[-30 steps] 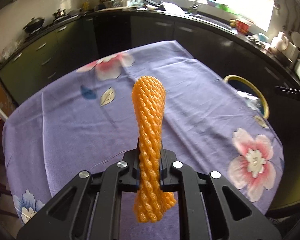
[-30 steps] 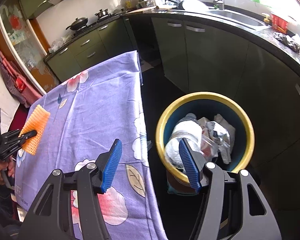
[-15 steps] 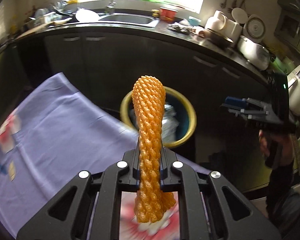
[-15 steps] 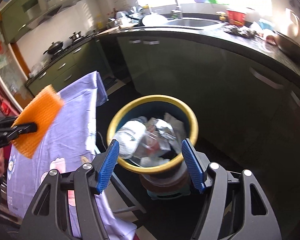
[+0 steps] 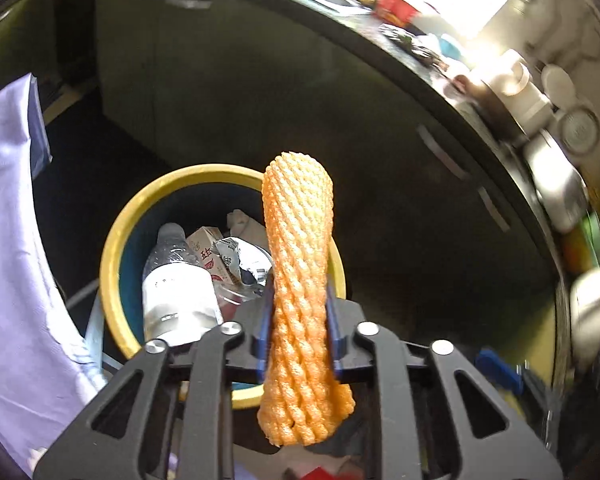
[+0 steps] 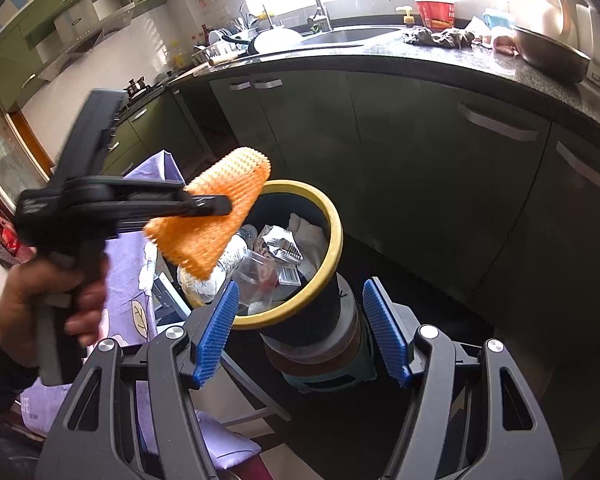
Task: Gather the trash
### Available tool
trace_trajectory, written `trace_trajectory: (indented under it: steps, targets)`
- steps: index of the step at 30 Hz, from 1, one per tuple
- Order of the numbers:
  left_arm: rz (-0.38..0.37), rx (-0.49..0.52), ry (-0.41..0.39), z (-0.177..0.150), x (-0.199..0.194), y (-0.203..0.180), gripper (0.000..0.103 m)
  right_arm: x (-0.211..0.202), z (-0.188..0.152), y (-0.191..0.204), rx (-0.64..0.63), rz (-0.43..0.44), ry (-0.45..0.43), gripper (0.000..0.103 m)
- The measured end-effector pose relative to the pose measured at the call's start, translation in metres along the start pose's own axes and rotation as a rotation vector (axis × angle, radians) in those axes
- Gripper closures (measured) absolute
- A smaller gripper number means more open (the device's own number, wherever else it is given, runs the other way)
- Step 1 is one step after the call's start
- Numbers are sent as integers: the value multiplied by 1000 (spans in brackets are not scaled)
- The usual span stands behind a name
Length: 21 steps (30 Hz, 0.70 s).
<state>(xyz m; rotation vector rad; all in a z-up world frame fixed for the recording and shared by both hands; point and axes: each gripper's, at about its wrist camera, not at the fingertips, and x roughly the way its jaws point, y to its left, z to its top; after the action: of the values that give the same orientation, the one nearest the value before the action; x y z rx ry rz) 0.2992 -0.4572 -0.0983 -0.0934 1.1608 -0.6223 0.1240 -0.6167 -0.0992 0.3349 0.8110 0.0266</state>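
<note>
My left gripper (image 5: pixel 298 330) is shut on an orange foam fruit net (image 5: pixel 300 280) and holds it upright over the near rim of a blue trash bin with a yellow rim (image 5: pixel 118 236). The bin holds a plastic bottle (image 5: pixel 176 284), a small carton (image 5: pixel 210 254) and foil wrappers. In the right wrist view the left gripper (image 6: pixel 220 206) holds the orange net (image 6: pixel 216 216) above the bin's (image 6: pixel 332 248) left edge. My right gripper (image 6: pixel 302 334) is open and empty, low in front of the bin.
A table with a purple flowered cloth (image 5: pixel 8 240) stands left of the bin and also shows in the right wrist view (image 6: pixel 134 276). Dark green kitchen cabinets (image 6: pixel 440 160) and a cluttered black counter (image 6: pixel 460 56) curve behind the bin.
My left gripper has carried the orange net from over the table to above the bin. My right gripper has stayed open and drawn a little back from the bin.
</note>
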Motion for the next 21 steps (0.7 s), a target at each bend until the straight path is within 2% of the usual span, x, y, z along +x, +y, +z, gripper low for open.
trace_trajectory:
  steps: [1,4,7,10,14,16,19,21]
  targets:
    - [16,-20,-14,1,4,0,67,1,-1,-1,0,4,2,38]
    - [51,-61,-42,2,4,9,50,0,-3,-4,3,11,3,38]
    - [66,-84,-58,4,4,14,40,-3,-6,-6,11,12,-5,38]
    - [54,-92,-57,6,2,19,35,-5,-6,-5,15,13,-9,38]
    - [31,-93,-67,5,-6,22,35,-8,-7,0,12,18,-12,38]
    - [27,-82,-84,0,-18,25,30,-9,-8,2,10,21,-12,37]
    - [35,-10,-169,-18,-55,28,17,-11,-10,7,7,34,-13,35]
    - [57,52,-223,-32,-79,31,14,-11,-11,14,-1,45,-11,33]
